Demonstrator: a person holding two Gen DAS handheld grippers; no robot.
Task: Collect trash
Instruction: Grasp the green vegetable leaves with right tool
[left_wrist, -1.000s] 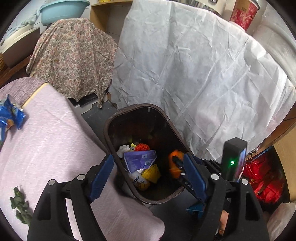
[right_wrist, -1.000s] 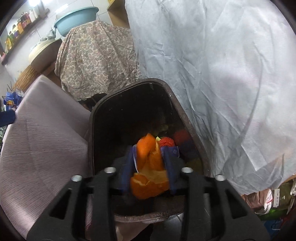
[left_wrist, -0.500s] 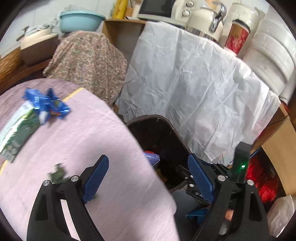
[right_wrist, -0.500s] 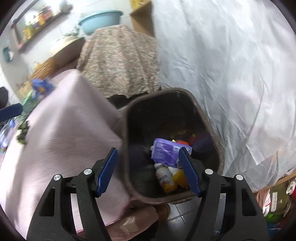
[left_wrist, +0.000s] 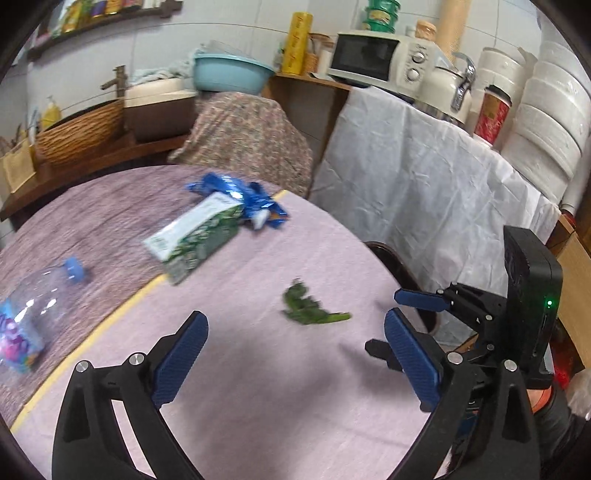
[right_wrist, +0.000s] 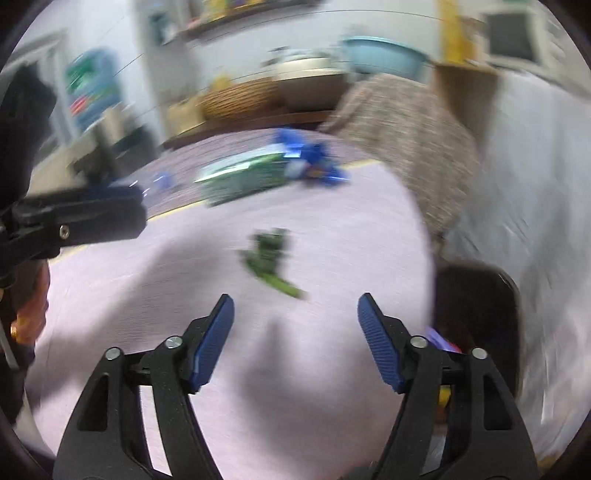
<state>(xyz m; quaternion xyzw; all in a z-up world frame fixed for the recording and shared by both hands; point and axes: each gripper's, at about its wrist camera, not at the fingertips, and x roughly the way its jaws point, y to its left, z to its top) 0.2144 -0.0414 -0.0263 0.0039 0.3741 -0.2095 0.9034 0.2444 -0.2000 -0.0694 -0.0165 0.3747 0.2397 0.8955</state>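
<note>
On the pink tablecloth (left_wrist: 258, 369) lie a green leafy scrap (left_wrist: 308, 304), a green and white carton (left_wrist: 195, 232), a blue wrapper (left_wrist: 251, 201) and a clear plastic bottle (left_wrist: 29, 314). My left gripper (left_wrist: 295, 347) is open and empty above the cloth, near the scrap. My right gripper (right_wrist: 295, 325) is open and empty, just short of the scrap (right_wrist: 271, 258); the carton (right_wrist: 243, 177) and wrapper (right_wrist: 314, 158) lie beyond. The dark trash bin (right_wrist: 476, 306) stands off the table's right edge; only its rim (left_wrist: 391, 258) shows in the left view.
A white sheet (left_wrist: 424, 184) hangs over a counter behind the bin. A patterned cloth (left_wrist: 243, 136) covers something behind the table. A wicker basket (left_wrist: 77, 133) and teal basin (left_wrist: 229, 74) sit on the back shelf. My right gripper shows in the left view (left_wrist: 424, 299).
My right gripper opened and the orange peel left it over the bin. Both grippers then swung up and left from the bin to the tabletop, bringing the table trash into view.
</note>
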